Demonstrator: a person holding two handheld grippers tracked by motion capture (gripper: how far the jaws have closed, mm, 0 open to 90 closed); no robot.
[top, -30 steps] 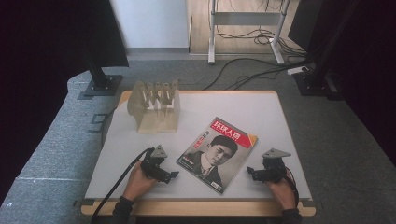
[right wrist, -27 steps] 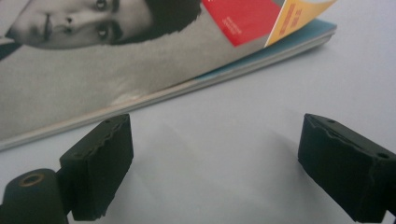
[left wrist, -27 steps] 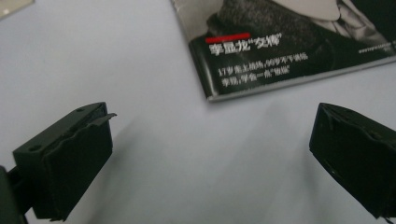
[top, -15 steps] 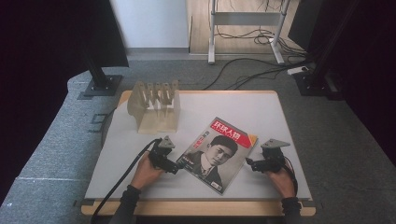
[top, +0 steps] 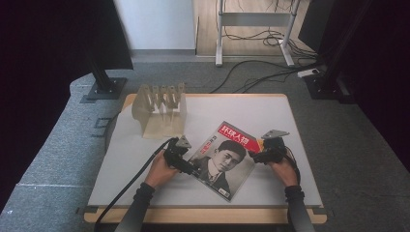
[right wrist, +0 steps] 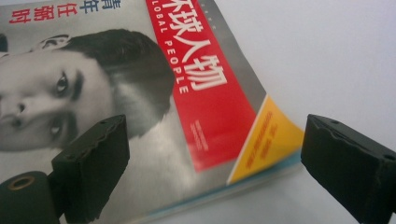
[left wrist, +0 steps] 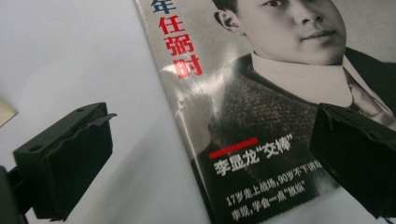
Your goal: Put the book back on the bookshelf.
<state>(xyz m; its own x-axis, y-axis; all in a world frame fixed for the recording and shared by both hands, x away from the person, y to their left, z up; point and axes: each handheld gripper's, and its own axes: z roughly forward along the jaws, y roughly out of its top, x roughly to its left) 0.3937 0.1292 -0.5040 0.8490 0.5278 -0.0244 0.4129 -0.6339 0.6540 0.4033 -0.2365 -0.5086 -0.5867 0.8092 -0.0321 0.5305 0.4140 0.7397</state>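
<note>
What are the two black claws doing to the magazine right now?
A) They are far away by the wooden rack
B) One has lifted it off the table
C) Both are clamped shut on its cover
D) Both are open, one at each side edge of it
D: the left gripper and the right gripper each have their jaws spread wide over an edge of the magazine, which lies flat on the table.

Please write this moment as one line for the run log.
left gripper: open, at magazine left edge | right gripper: open, at its right corner | magazine: flat on table, closed
</note>
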